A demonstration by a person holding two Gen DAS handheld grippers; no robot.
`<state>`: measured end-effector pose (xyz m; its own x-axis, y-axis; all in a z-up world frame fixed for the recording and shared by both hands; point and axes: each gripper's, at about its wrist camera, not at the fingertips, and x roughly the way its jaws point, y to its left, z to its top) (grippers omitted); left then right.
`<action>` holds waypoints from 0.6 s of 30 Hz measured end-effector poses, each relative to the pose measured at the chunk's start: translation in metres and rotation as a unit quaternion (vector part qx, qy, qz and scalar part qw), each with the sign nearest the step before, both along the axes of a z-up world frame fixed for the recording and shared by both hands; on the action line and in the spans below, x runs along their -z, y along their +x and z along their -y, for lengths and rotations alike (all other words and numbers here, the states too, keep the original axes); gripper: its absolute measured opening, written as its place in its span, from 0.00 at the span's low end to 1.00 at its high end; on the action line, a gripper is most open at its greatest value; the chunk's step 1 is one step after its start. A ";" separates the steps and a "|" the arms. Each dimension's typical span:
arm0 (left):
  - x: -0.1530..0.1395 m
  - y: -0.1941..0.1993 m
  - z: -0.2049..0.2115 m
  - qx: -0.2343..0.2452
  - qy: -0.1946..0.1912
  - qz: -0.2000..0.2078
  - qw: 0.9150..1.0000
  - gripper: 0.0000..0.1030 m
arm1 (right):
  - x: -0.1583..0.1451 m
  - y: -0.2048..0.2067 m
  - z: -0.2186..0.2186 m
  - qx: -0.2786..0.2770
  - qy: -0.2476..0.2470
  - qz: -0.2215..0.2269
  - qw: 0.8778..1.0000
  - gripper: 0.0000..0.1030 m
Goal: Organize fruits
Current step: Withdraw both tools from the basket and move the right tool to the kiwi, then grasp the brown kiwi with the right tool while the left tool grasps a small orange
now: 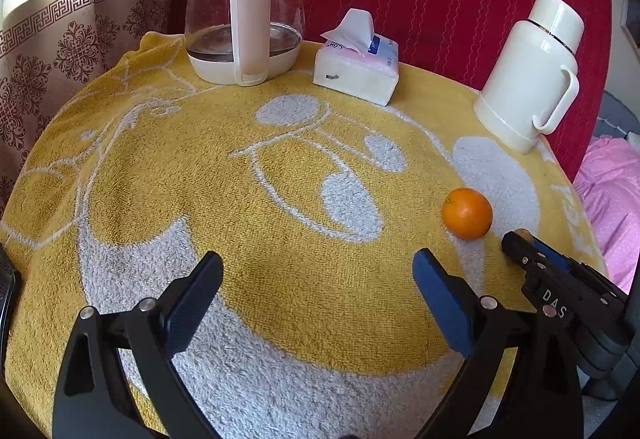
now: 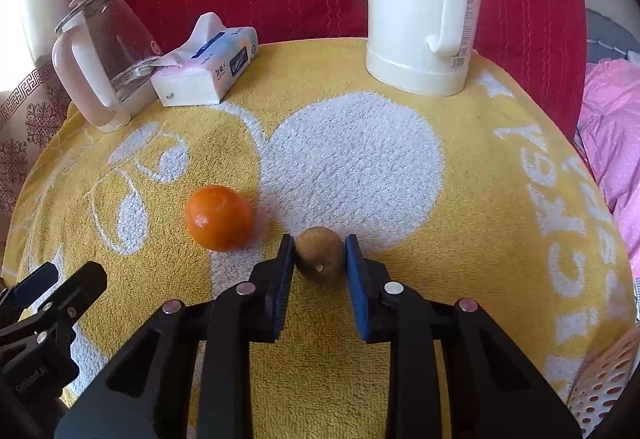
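"DAS" stands in white letters on the right hand-held gripper [image 1: 516,239]. Large white letters are woven along the yellow towel [image 2: 540,175], reading partly "ICKE". The print on the tissue pack [image 2: 236,63] is too small to read.

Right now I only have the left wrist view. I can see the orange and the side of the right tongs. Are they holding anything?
Observer: Yes. The right tongs are shut on a brown kiwi lying on the yellow towel.
Operator: Where is the orange relative to it?
Observer: In the right wrist view the orange sits to the kiwi's left, apart from it and clear of the tongs.
Operator: Any container for the fruit?
Observer: A white perforated basket shows at the lower right edge of that view, past the towel's edge.
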<state>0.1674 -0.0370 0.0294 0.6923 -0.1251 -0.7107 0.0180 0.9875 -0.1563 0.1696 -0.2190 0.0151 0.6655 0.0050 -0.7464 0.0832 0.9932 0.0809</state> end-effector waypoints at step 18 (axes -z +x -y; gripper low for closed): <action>0.001 -0.005 0.019 0.050 -0.021 0.034 0.998 0.92 | -0.015 -0.097 0.021 0.029 0.046 0.070 0.996 0.26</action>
<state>0.1626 -0.0565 0.0279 0.7210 -0.2259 -0.6551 0.1290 0.9726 -0.1934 0.0729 -0.2395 0.0301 0.7640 0.0275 -0.6446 0.1221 0.9749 0.1862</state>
